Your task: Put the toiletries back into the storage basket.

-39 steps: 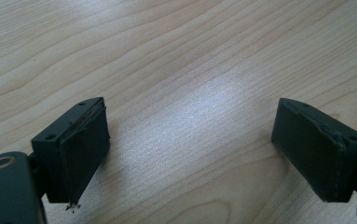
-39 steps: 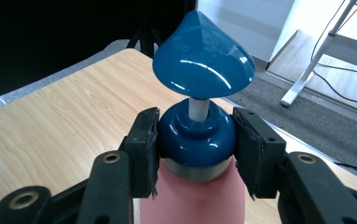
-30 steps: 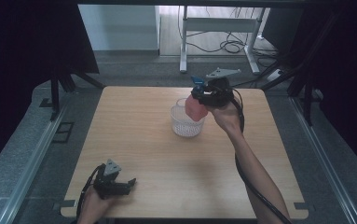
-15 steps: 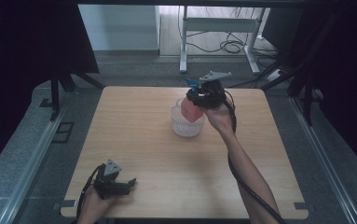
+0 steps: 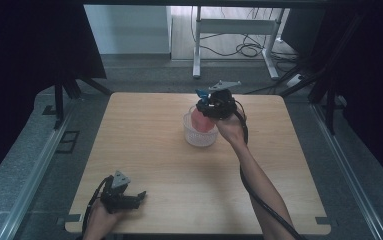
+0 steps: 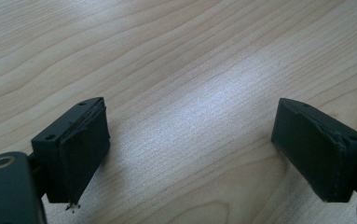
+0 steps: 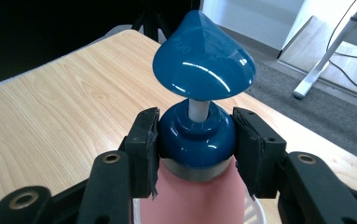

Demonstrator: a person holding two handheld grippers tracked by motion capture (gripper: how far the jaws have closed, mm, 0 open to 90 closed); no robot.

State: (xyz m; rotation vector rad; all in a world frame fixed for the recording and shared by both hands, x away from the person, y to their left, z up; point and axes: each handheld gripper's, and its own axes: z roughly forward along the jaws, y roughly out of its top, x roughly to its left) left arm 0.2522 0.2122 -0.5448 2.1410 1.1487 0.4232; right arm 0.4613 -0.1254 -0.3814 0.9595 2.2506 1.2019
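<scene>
Down at the near left corner of the wooden desk [image 5: 154, 165], the left claw [image 5: 129, 199] rests low, held by the person's left hand [image 5: 99, 220], its grey three-cornered plate on top and its cable trailing beside the wrist. In the left gripper view its two black jaws stand wide apart with bare wood grain between them and nothing held.

Toward the middle and far side of the desk sits a white basket-like bowl [image 5: 199, 137], pale and finely ribbed. A pink pump bottle [image 5: 199, 120] stands in it, rising above the rim.

To the right of the bowl, the right claw [image 5: 210, 104] reaches in from the person's right hand [image 5: 231, 131], the forearm stretching back to the near right edge and the cable running along it. In the right gripper view the jaws are clamped on either side of the bottle's dark blue collar [image 7: 197, 135], pads pressing the collar from both sides. Above the collar a short white stem carries the blue pump head [image 7: 204, 58], its spout pointing away. The pink body [image 7: 192, 198] drops below the jaws, with a bit of the white bowl [image 7: 255, 210] at the lower edge.
</scene>
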